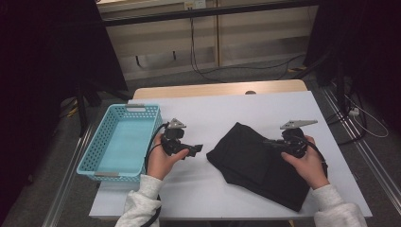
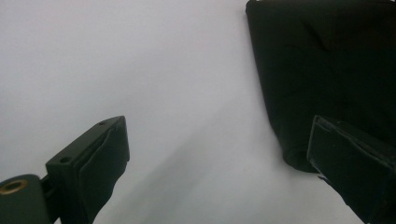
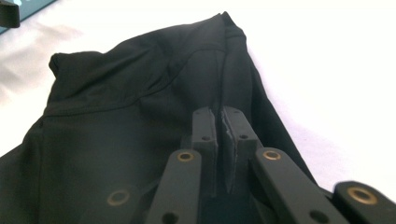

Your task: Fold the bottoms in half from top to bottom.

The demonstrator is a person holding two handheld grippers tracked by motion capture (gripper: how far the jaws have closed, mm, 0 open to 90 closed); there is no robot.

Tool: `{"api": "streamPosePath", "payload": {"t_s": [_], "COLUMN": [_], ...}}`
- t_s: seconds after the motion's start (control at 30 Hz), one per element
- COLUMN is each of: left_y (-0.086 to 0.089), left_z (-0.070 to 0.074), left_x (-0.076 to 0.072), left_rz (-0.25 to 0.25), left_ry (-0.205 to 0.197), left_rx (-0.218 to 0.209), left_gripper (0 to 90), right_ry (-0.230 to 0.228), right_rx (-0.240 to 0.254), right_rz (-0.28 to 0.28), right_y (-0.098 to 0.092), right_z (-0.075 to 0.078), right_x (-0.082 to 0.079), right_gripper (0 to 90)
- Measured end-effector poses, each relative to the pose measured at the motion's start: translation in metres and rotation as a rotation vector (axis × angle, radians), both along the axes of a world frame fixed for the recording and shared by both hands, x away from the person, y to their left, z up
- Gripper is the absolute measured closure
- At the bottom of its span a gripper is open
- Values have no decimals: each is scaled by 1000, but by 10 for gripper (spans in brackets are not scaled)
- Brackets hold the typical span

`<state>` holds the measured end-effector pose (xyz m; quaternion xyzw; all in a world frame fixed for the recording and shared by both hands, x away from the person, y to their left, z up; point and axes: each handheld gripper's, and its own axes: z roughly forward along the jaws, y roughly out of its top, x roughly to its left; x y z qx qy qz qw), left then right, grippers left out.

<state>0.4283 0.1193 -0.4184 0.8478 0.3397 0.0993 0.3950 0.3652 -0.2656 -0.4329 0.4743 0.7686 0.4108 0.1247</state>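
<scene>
High view: a white rectangular table [image 1: 227,113] carries a folded black fabric garment [image 1: 255,163] right of centre and an empty turquoise perforated plastic basket [image 1: 120,142] at its left edge. The right tool [image 1: 275,143] sits over the garment's upper right part, its jaws clenched together above the cloth; whether they pinch any fabric I cannot tell. The left tool [image 1: 196,150] hovers over bare table between basket and garment, just beside the garment's edge, its jaws spread wide with nothing between them.
</scene>
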Motion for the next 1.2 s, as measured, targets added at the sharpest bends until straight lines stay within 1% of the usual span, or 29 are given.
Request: {"api": "streamPosePath", "payload": {"t_s": [0.03,0.1,0.17,0.33,0.4,0.5,0.6,0.67,0.8,0.93,1.0,1.03,1.07,1.2], "left_y": [0,-1,-1,-1,0,1,2,2,2,1,1,1,1,1], "left_z": [1,0,1,2,2,2,2,1,1,0,1,1,1,2], "left_x": [0,0,-1,0,0,0,0,0,1,1,1,2,2,3], "left_rz": [-4,-1,-2,-5,-7,-6,-9,-3,-3,0,-3,-5,-7,-2], "left_ry": [-8,-5,-10,-11,1,-3,-1,-3,-3,1,1,-5,0,-5], "left_rx": [12,8,16,8,6,9,7,4,2,-3,-2,5,5,-4], "left_gripper": [55,55,55,57,56,56,56,56,56,56,56,56,56,56], "right_ry": [-1,-7,-9,-12,-6,2,-6,-9,4,2,5,5,5,8], "right_rx": [-1,-2,0,6,11,0,5,7,4,2,-7,-7,-8,-10], "right_rz": [-2,-8,-12,-12,-14,-15,-15,-14,-19,-16,-15,-15,-15,-21], "right_y": [-1,-3,-6,-11,-13,-13,-14,-16,-18,-20,-23,-23,-23,-27], "right_z": [1,2,3,5,4,3,5,6,4,5,5,5,4,5], "right_x": [-1,-3,-4,-6,-7,-9,-9,-10,-10,-12,-14,-14,-14,-16], "right_gripper": [841,841,842,842,842,842,842,842,842,842,842,842,842,842]}}
